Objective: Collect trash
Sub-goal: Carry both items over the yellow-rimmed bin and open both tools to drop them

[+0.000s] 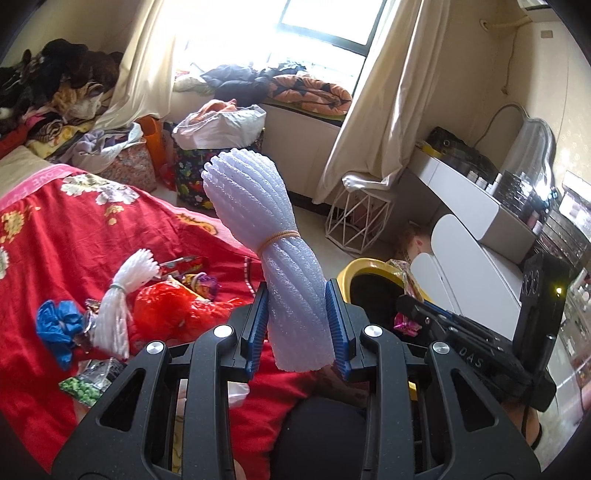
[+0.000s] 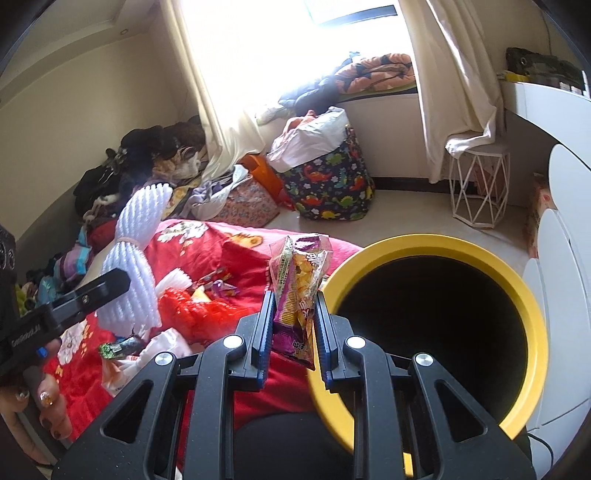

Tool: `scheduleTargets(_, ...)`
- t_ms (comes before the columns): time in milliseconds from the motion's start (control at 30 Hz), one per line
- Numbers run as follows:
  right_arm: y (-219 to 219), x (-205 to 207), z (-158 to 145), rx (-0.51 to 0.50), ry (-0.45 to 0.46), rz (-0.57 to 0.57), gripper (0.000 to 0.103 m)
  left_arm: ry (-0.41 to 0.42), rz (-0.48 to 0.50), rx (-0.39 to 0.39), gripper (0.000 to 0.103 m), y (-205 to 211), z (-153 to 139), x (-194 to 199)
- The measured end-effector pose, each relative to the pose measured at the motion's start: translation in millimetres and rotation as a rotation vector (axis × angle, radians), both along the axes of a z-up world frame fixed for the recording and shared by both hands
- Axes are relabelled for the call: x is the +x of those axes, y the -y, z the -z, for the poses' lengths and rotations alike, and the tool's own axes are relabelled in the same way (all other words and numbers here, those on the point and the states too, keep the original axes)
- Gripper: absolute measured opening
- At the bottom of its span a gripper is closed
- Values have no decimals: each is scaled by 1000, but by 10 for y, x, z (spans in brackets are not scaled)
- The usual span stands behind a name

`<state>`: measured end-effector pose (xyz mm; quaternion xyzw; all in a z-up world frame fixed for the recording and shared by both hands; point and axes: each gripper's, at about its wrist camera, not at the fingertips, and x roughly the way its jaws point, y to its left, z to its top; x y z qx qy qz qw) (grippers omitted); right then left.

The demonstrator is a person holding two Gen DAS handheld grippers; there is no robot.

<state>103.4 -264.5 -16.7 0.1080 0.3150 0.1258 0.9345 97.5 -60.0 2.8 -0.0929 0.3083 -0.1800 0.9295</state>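
A red floral bedspread (image 1: 122,221) covers the bed, and clothes (image 1: 55,85) are heaped along the wall at its far side. By the bright window (image 1: 325,18) hang cream curtains (image 1: 388,92), with a rolled orange quilt (image 1: 310,92) on the sill — below it stands a dinosaur-print bag (image 2: 332,188) stuffed with white fabric. A white wire stool (image 2: 480,184) stands beside a white vanity (image 1: 461,192) — its mirror (image 1: 532,147) catches the light.

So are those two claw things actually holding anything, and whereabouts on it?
Yes, both. The left gripper clamps a white foam net bundle near its lower end, below the rubber band. The right gripper pinches a purple snack wrapper around its lower half.
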Motion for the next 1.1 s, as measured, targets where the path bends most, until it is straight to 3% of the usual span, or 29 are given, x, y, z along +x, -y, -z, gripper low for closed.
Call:
scheduleTargets(600, 454, 44, 74, 27, -30, 128, 20, -25, 73, 24, 24, 381, 124, 38)
scheduleTargets(1100, 840, 102, 256, 47, -105, 201, 20, -55, 170, 41, 24, 866, 281, 116)
